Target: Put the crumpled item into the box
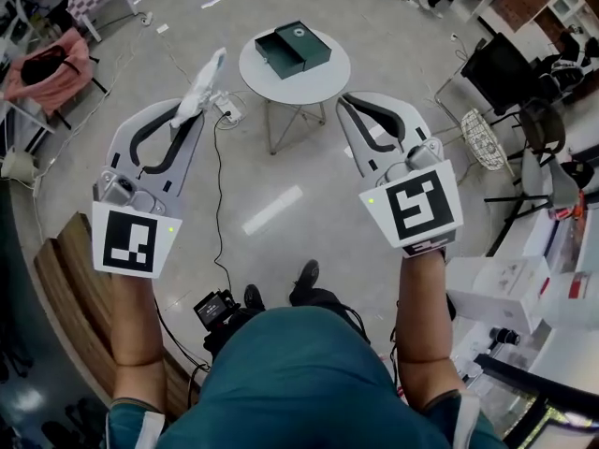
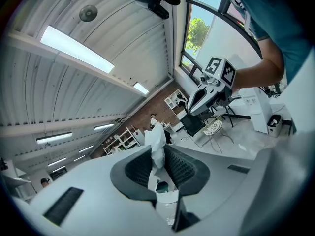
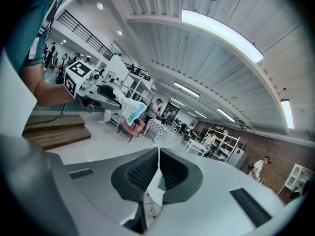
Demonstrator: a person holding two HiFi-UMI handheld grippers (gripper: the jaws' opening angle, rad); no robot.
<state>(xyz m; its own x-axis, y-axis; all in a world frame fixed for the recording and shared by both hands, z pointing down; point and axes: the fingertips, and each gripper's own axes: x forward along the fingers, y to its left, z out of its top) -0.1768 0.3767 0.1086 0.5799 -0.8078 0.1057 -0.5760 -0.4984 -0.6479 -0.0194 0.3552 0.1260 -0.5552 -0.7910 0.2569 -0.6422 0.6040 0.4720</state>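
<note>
Crumpled white paper [image 1: 201,84] stood pinched by one end in the left claw [image 2: 158,154], well short of the open dark-green box [image 1: 292,47] on the round white counter [image 1: 323,80]; so thin a hold could let it slip on the way. The left gripper view showed how little the jaws held, which the head view hid, and the right gripper view showed the right claw [image 3: 158,156] closed, empty.

Head view high above table [image 1: 320,84]
</note>
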